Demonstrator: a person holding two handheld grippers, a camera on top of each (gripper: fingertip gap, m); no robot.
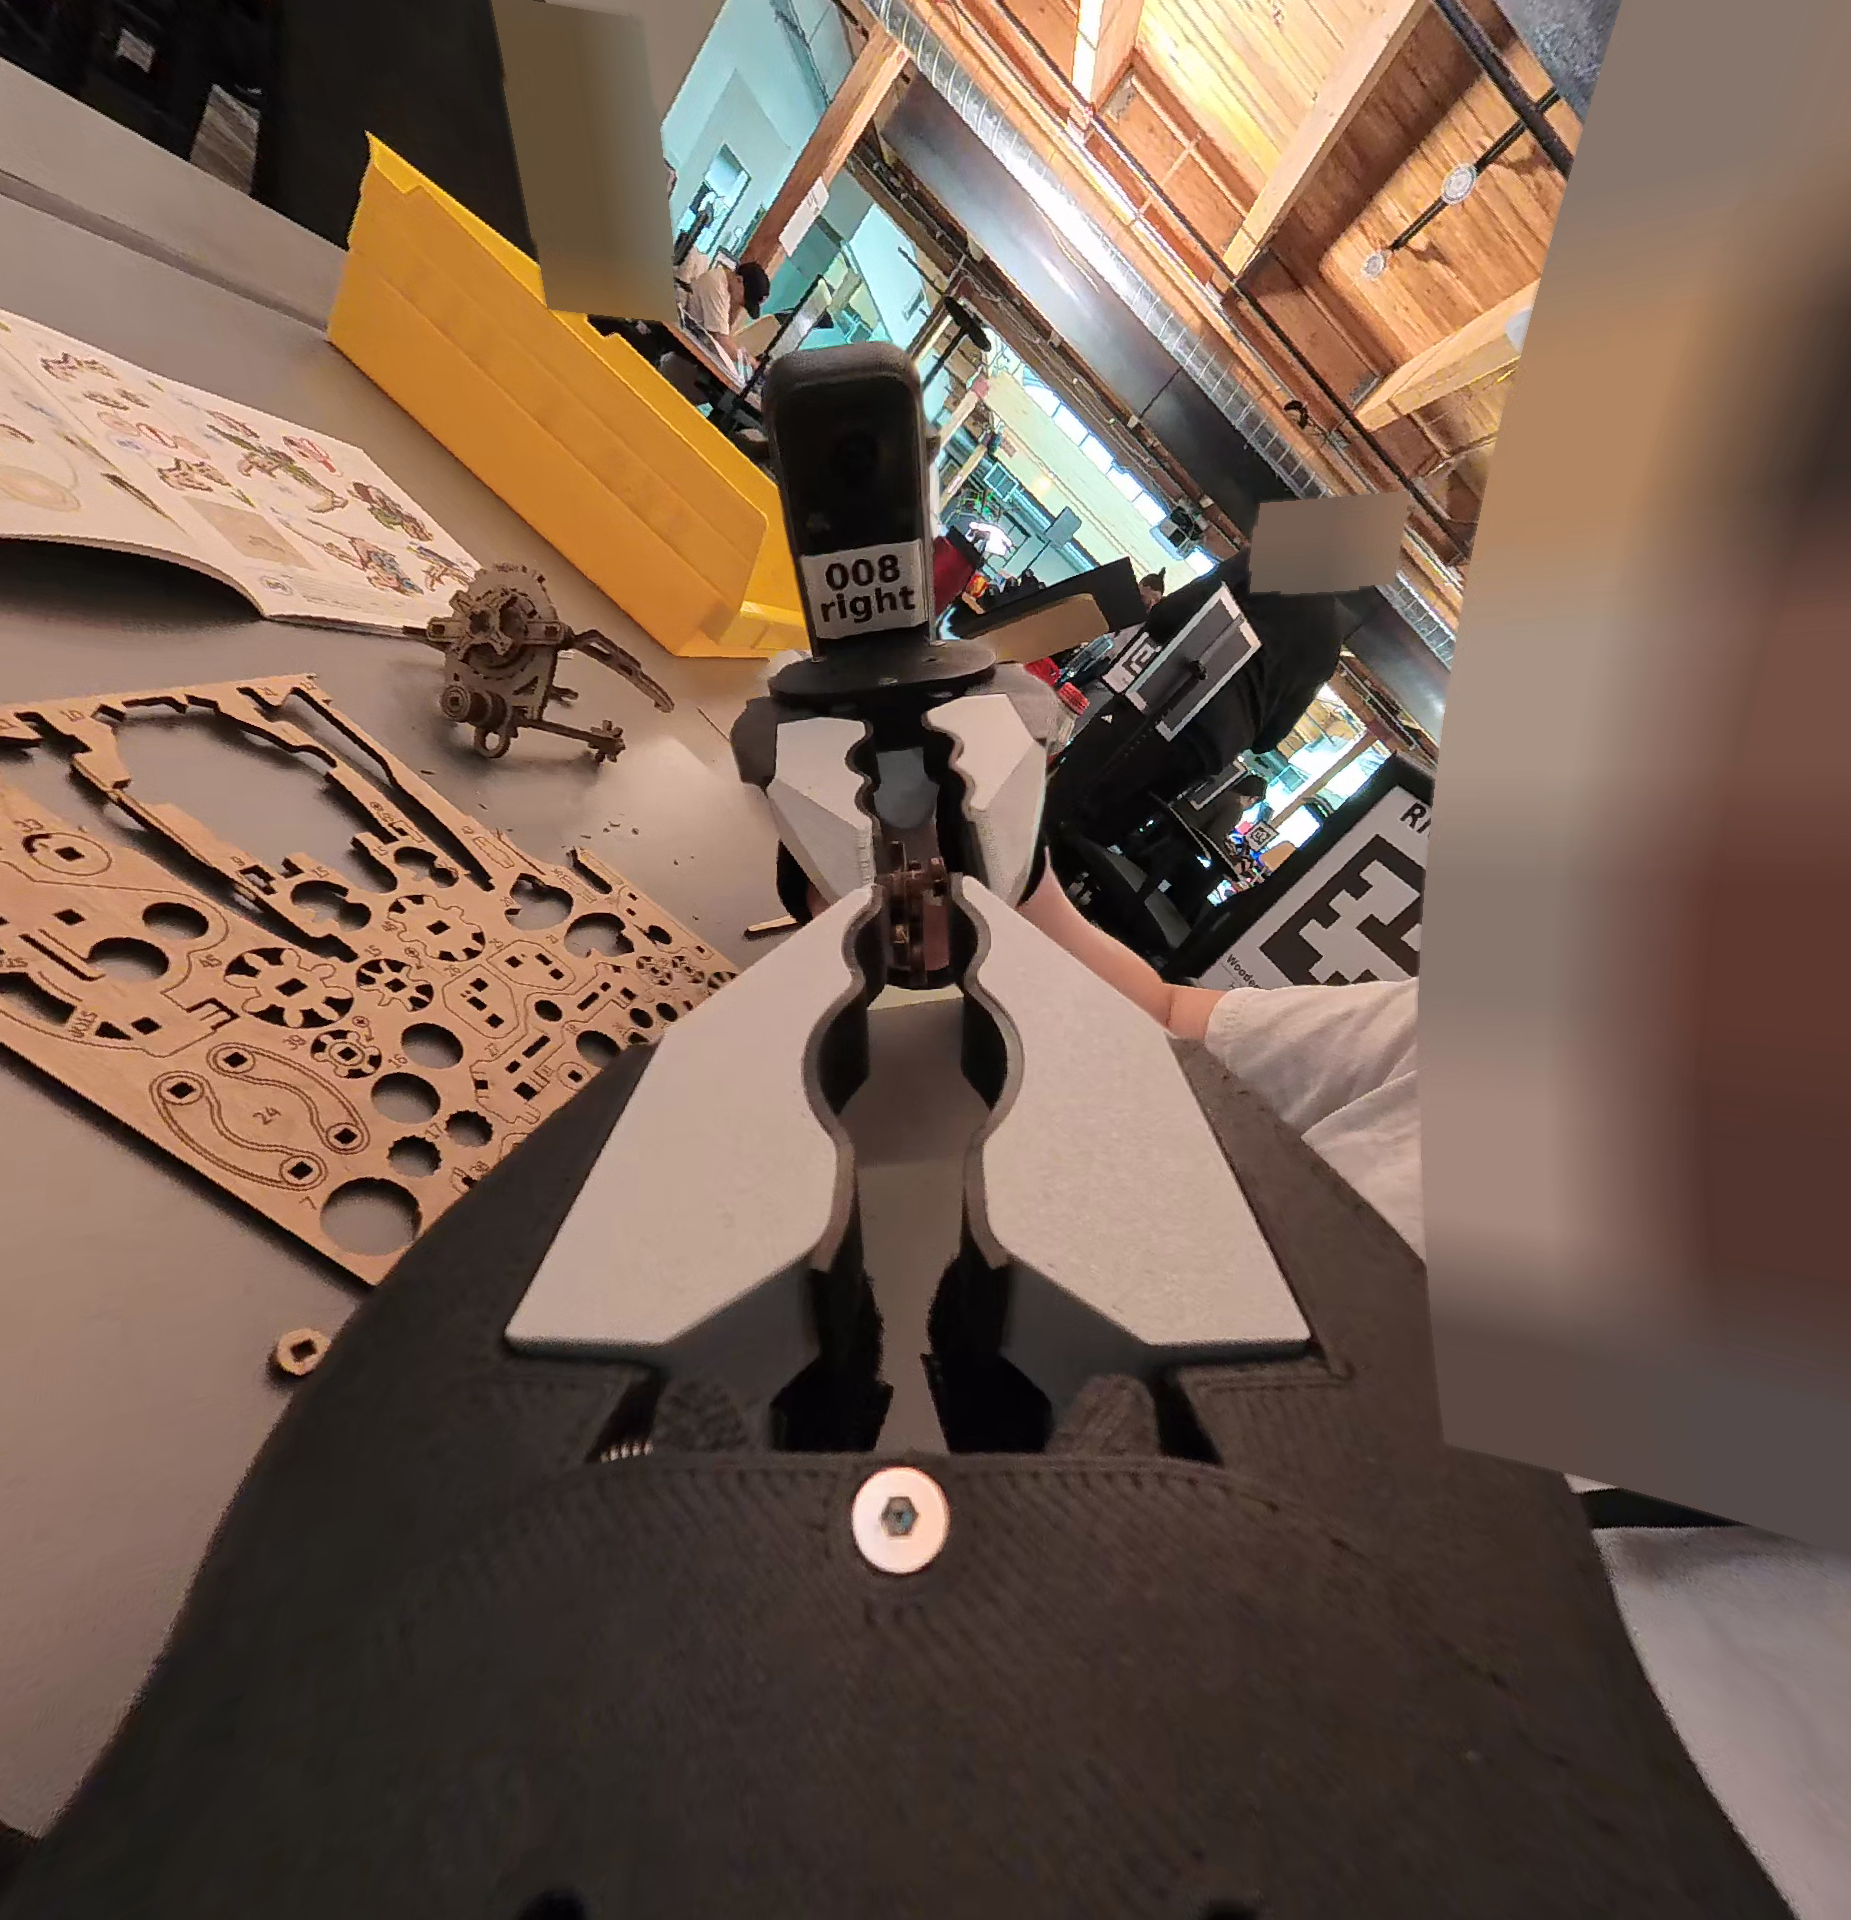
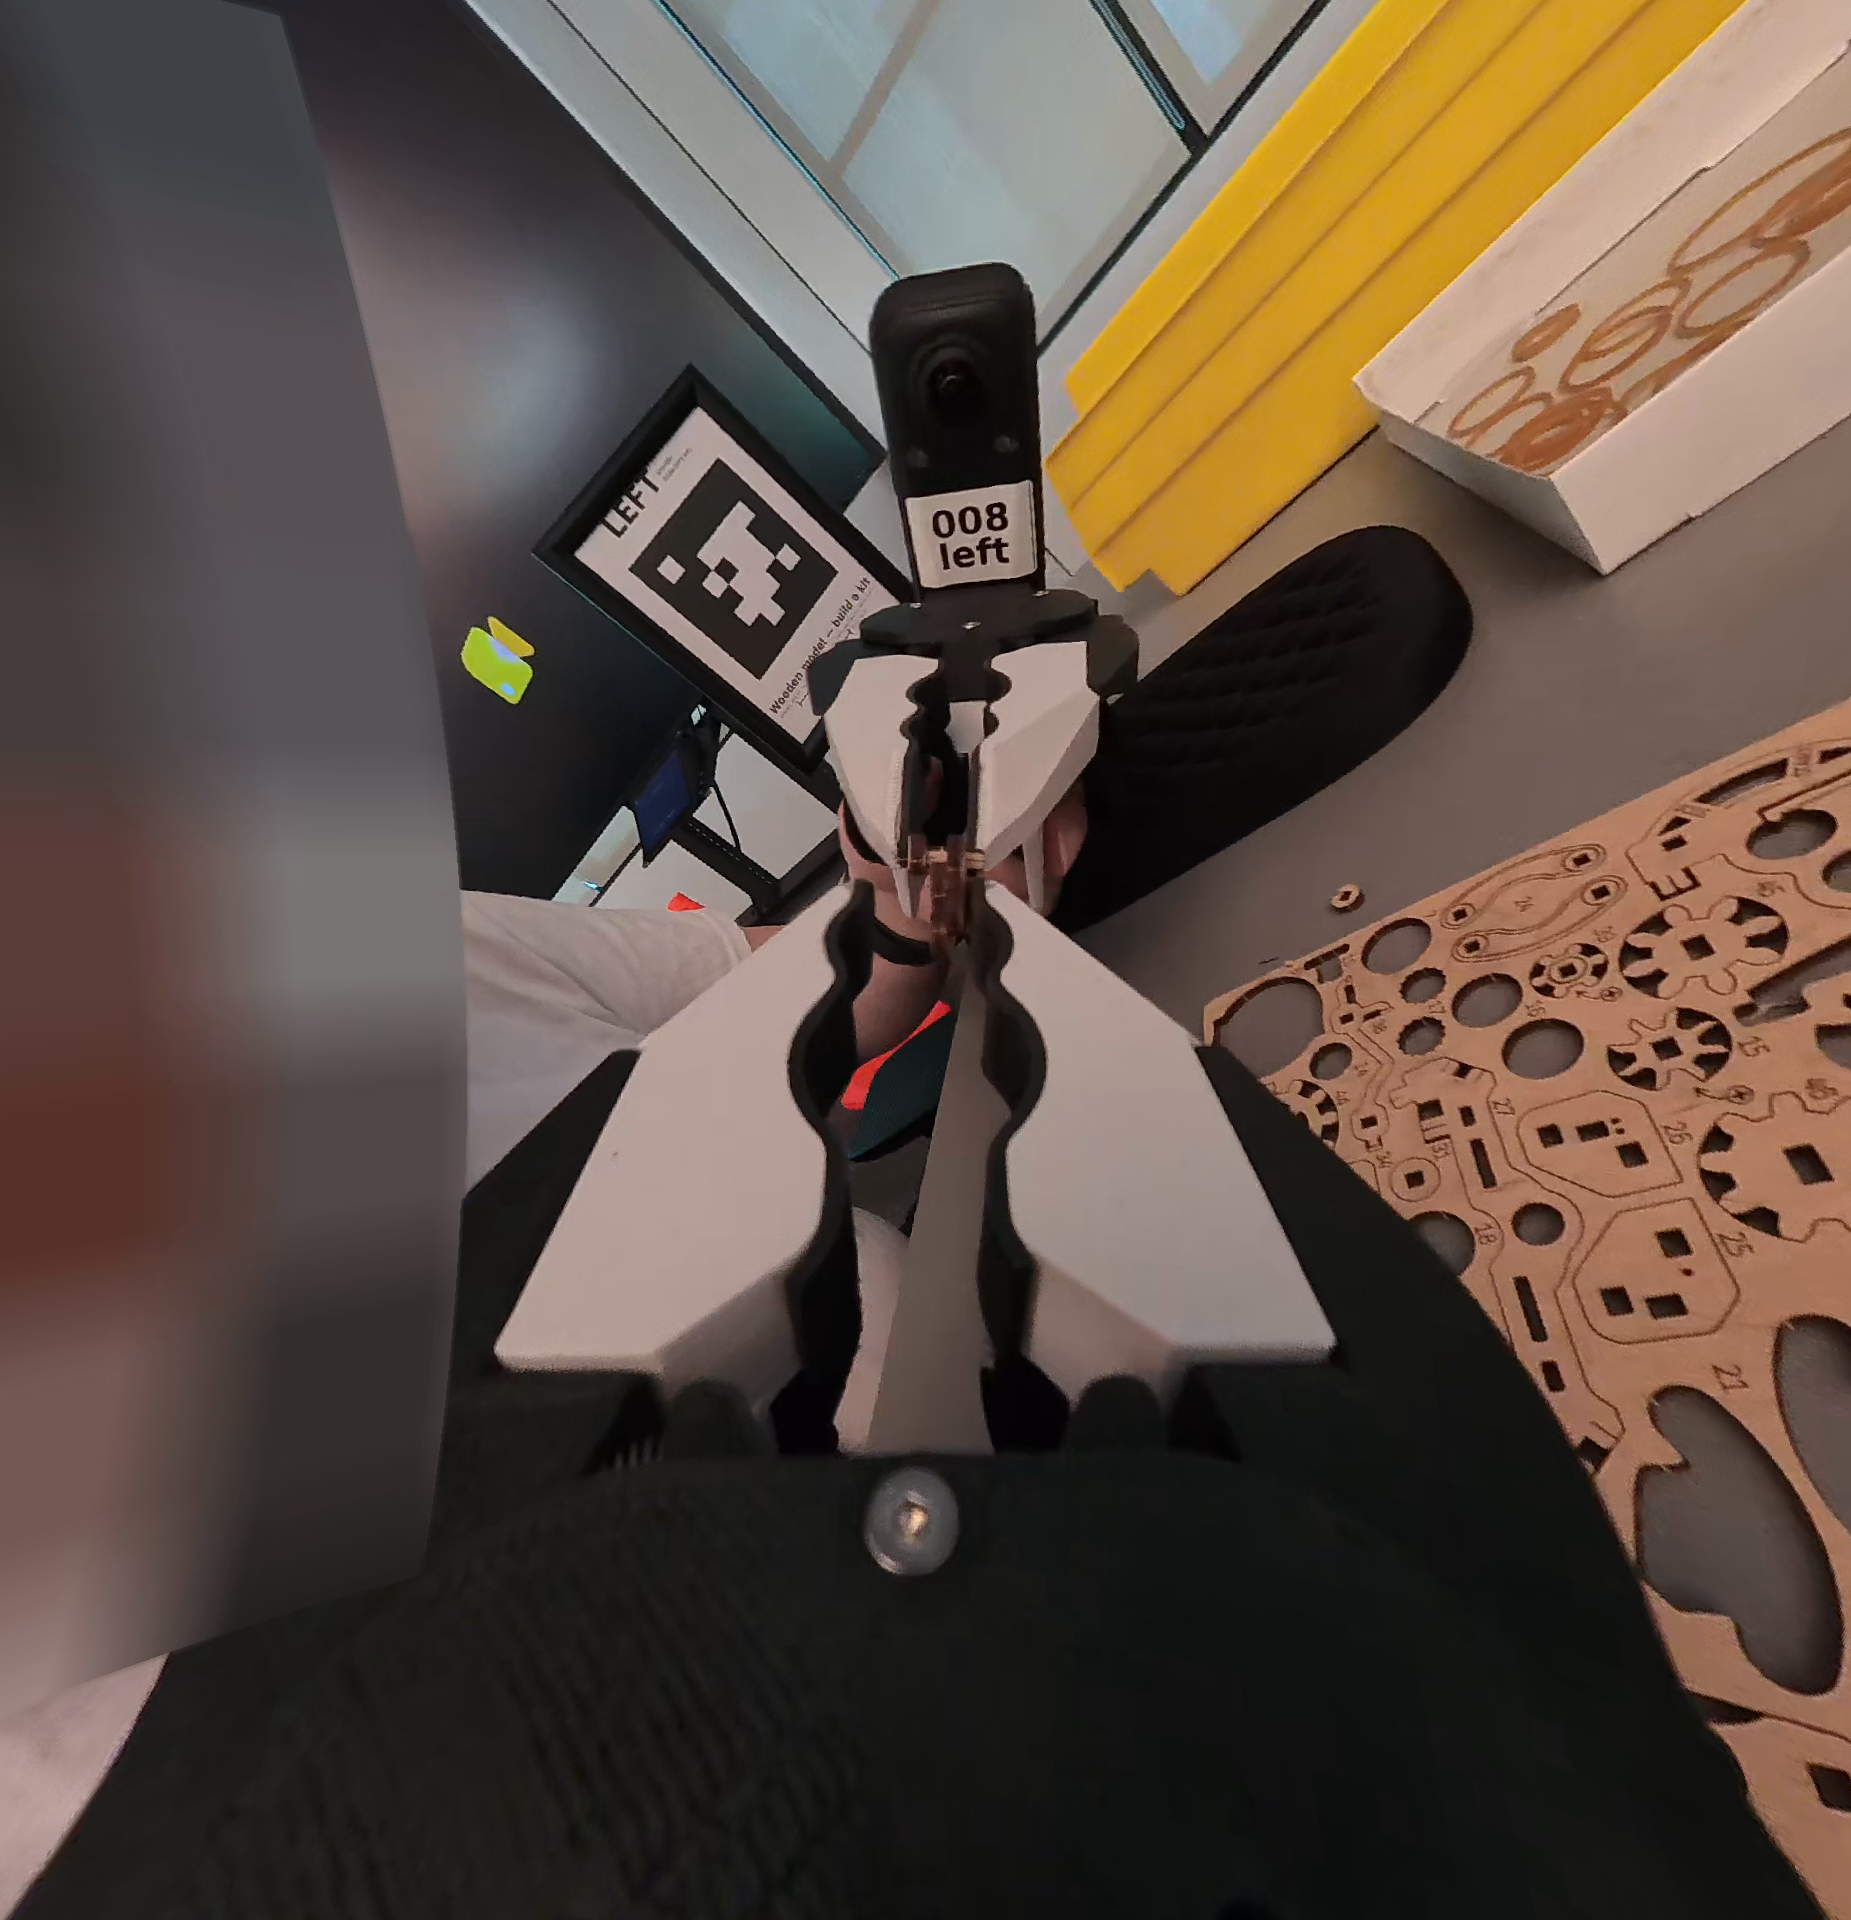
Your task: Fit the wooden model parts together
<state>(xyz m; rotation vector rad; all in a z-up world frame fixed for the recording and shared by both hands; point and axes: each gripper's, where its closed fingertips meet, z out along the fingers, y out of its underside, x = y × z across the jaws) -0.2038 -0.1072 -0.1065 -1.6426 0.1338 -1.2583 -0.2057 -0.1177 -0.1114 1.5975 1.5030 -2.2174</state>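
Observation:
My two grippers meet tip to tip in the air off the table's edge. In the left wrist view my left gripper is nearly closed on a small dark wooden part. The right gripper faces it, its tips pinched on the same small cluster. In the right wrist view my right gripper is nearly closed on thin wooden pieces, with the left gripper pressed against them from the far side. Where one part ends and the other begins is hidden by the fingers.
A punched-out plywood sheet lies on the grey table. A partly built wooden model, an open instruction booklet, a yellow bin and a white box of wooden rings stand behind. A small loose piece lies by the sheet. Left and right tips are no more than a few centimetres apart.

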